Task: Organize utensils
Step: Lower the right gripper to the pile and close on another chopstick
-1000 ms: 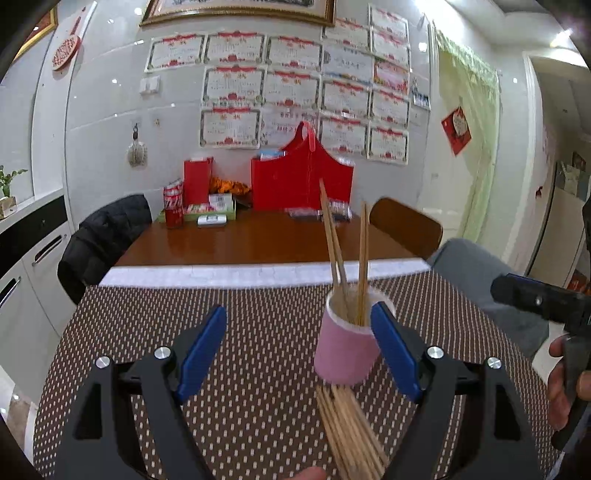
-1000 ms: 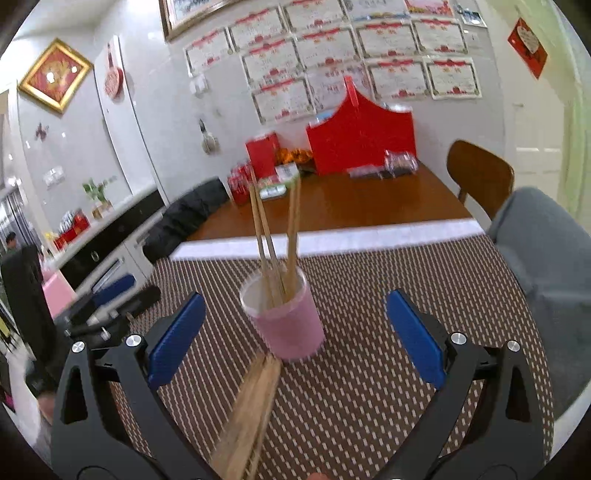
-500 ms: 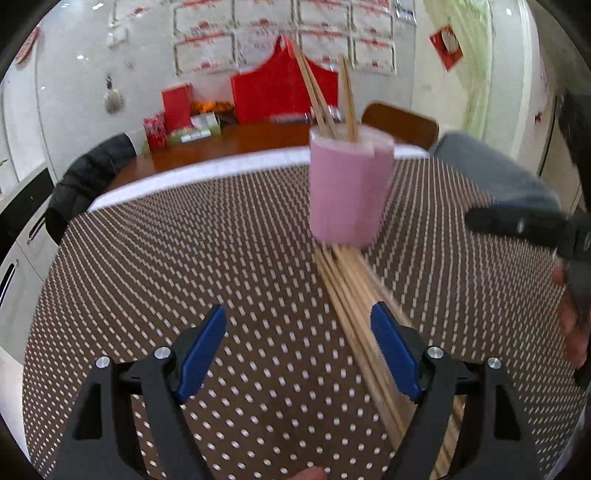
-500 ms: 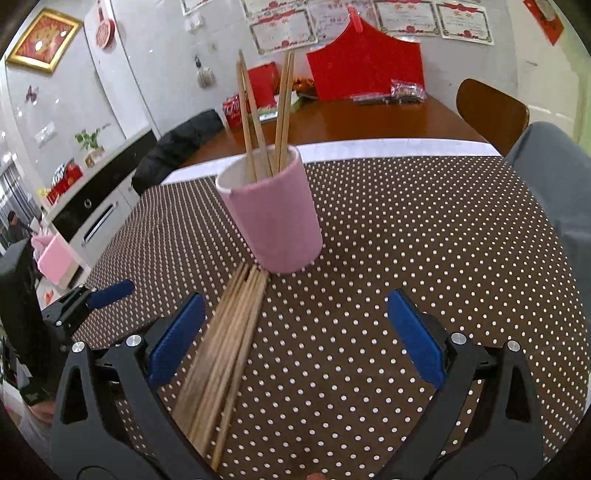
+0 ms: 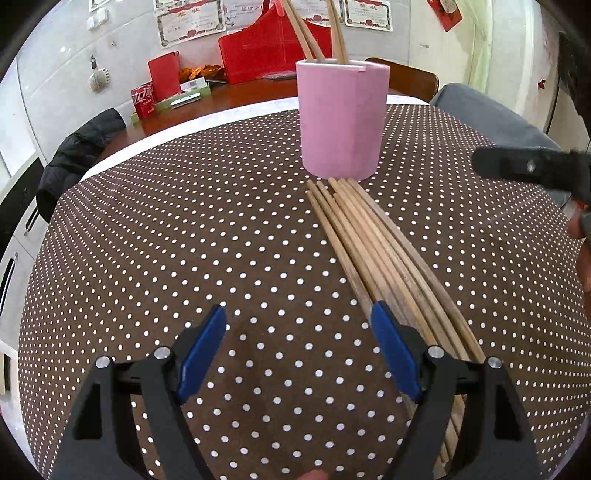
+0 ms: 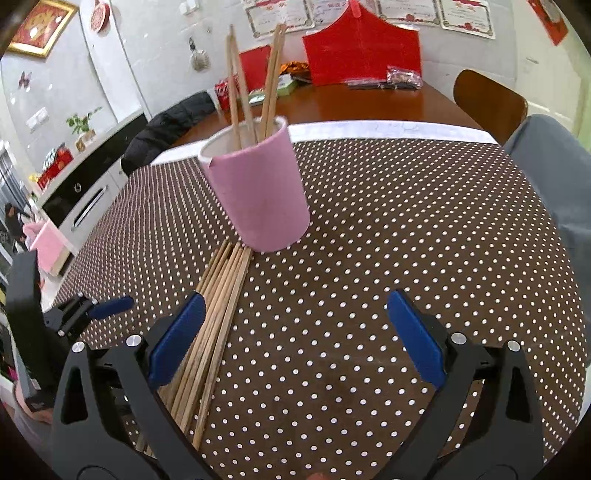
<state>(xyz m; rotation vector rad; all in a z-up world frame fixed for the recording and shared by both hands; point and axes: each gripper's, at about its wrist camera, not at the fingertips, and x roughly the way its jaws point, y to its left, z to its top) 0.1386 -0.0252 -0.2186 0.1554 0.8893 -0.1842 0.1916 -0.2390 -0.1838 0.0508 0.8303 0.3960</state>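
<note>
A pink cup (image 5: 343,118) stands on the dotted brown tablecloth (image 5: 221,229) with a few chopsticks (image 5: 306,33) upright in it. A bundle of several loose wooden chopsticks (image 5: 384,254) lies flat in front of the cup. My left gripper (image 5: 298,325) is open and empty, low over the cloth, its right finger beside the bundle. In the right wrist view the cup (image 6: 258,192) and the bundle (image 6: 214,314) show too. My right gripper (image 6: 295,321) is open and empty, its left finger over the bundle.
The right gripper (image 5: 532,170) shows at the right edge of the left wrist view; the left gripper (image 6: 92,310) shows at the left of the right wrist view. Behind are a wooden table (image 6: 369,103) with red bags, a chair (image 6: 487,103) and a black jacket (image 5: 77,147).
Both grippers have come down and tilted toward the tablecloth. The cup and the loose chopsticks now look closer, and the bundle lies beside each gripper's inner finger. Both stay open.
</note>
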